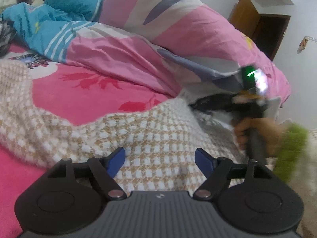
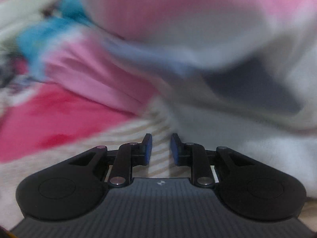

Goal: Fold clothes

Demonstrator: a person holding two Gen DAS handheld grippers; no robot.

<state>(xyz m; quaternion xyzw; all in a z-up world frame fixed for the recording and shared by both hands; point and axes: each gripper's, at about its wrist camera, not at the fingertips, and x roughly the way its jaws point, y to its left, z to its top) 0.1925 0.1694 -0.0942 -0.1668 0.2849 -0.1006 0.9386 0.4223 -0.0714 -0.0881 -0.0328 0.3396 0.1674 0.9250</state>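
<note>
We see the sweater (image 1: 154, 138), a fuzzy knit in beige and white checks, lying crumpled on the pink sheet (image 1: 79, 97) beside the quilt (image 1: 178, 29). Our left gripper (image 1: 160, 159) stands spread above it, holding nothing. Our right gripper (image 2: 160, 148) is narrow with a gap, pinching nothing.

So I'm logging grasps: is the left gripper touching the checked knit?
Cannot tell. The left wrist view shows the open left gripper over the checked knit, nothing clamped; contact underneath is hidden.
</note>
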